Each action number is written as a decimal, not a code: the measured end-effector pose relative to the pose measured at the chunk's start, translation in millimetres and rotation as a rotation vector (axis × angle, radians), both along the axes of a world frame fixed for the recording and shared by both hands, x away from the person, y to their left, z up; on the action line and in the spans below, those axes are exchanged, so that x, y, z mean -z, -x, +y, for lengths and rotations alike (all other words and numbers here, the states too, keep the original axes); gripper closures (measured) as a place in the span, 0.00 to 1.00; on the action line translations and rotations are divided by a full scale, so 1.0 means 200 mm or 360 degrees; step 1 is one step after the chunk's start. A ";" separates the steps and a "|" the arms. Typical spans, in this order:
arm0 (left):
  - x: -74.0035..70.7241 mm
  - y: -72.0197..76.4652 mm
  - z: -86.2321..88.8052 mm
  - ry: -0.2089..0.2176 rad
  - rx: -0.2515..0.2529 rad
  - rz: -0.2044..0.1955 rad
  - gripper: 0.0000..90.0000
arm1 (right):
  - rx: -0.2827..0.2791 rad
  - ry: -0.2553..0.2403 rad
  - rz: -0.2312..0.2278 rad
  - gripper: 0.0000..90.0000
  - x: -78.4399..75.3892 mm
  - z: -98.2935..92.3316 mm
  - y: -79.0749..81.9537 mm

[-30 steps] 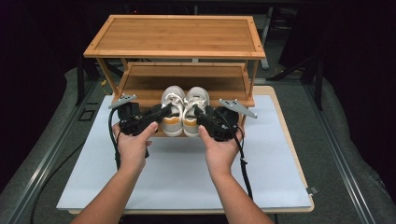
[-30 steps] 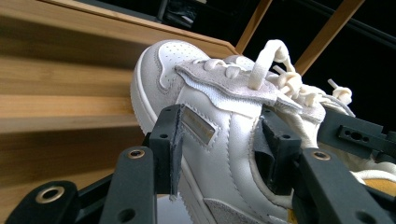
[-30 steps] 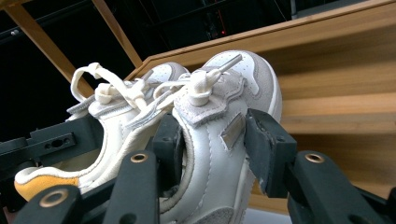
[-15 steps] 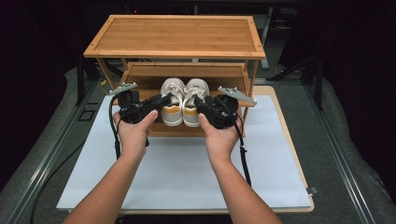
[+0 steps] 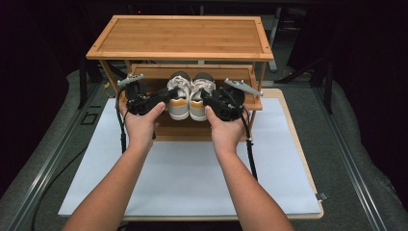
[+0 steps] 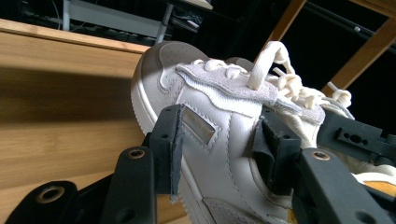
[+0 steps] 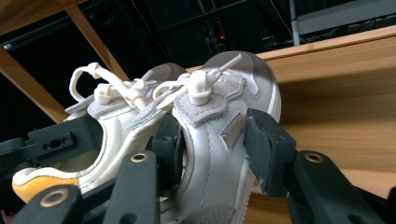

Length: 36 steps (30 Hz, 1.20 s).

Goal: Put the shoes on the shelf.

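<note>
A white sheet covers a wooden board on a grey table, and the room beyond it is dark. On the sheet's far part stands a wooden shoe rack with a top shelf and a lower shelf under it. A pair of white shoes sits side by side above the lower shelf, toes pointing away from the person, heels with yellow patches towards the person. The left hand holds the left gripper against the outer side of the left shoe. In the left gripper view the two black jaws stand partly open with the shoe's side wall between them, one pad on the outer leather by a small metal tag, the other at the lace edge. The right hand holds the right gripper on the right shoe the same way. In the right gripper view its jaws are partly open around that shoe's side, one inside by the tongue and one on the outer leather. Whether the soles touch the shelf cannot be told.
</note>
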<state>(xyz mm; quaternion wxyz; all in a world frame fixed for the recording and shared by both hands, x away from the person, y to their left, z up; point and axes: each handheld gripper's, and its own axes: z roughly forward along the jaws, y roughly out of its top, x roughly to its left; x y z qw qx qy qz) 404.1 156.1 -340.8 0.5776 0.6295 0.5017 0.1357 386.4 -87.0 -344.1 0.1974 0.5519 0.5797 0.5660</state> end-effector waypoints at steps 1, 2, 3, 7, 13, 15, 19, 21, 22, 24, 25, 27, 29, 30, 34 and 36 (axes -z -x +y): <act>0.00 -0.01 0.00 0.0006 0.0000 0.0007 0.62 | -0.0004 -0.0013 0.0005 0.65 0.00 0.00 -0.01; 0.00 -0.02 0.00 0.0017 -0.0008 0.0007 0.62 | -0.0004 -0.0012 0.0010 0.65 0.00 0.00 -0.03; 0.00 -0.03 0.00 0.0018 -0.0005 0.0003 0.62 | -0.0012 -0.0012 0.0013 0.65 0.00 0.00 -0.04; 0.01 -0.07 0.01 0.0023 -0.0003 0.0005 0.63 | -0.0004 0.0017 0.0011 0.65 0.00 0.00 -0.08; 0.02 -0.13 0.01 0.0020 -0.0001 0.0009 0.63 | -0.0012 0.0034 0.0013 0.65 0.00 0.01 -0.14; 0.02 -0.15 0.02 0.0015 0.0001 0.0013 0.63 | -0.0010 0.0036 0.0021 0.65 0.00 0.02 -0.15; 0.04 -0.18 0.02 0.0036 -0.0002 0.0031 0.63 | -0.0008 0.0043 0.0039 0.65 0.01 0.02 -0.18; 0.04 -0.19 0.02 0.0025 -0.0002 0.0029 0.63 | -0.0008 0.0041 0.0035 0.65 0.02 0.02 -0.19; 0.05 -0.20 0.02 0.0021 -0.0003 0.0030 0.63 | -0.0013 0.0051 0.0038 0.65 0.02 0.02 -0.20; 0.06 -0.21 0.02 0.0031 -0.0005 0.0040 0.63 | -0.0025 0.0045 0.0045 0.65 0.03 0.02 -0.22; 0.06 -0.22 0.02 0.0028 -0.0008 0.0043 0.63 | -0.0014 0.0043 0.0052 0.65 0.03 0.02 -0.23; 0.06 -0.23 0.02 0.0036 -0.0010 0.0048 0.63 | -0.0020 0.0030 0.0044 0.65 0.04 0.02 -0.25; 0.07 -0.24 0.02 0.0046 -0.0017 0.0051 0.63 | -0.0015 0.0031 0.0043 0.65 0.04 0.02 -0.26; 0.07 -0.26 0.02 0.0037 -0.0007 0.0058 0.63 | -0.0012 0.0035 0.0044 0.65 0.04 0.02 -0.26; 0.06 -0.29 0.01 -0.0014 -0.0013 0.0052 0.63 | -0.0020 0.0029 0.0056 0.65 0.06 0.02 -0.30; 0.06 -0.31 0.02 -0.0010 -0.0013 0.0057 0.63 | -0.0019 0.0017 0.0056 0.65 0.06 0.02 -0.32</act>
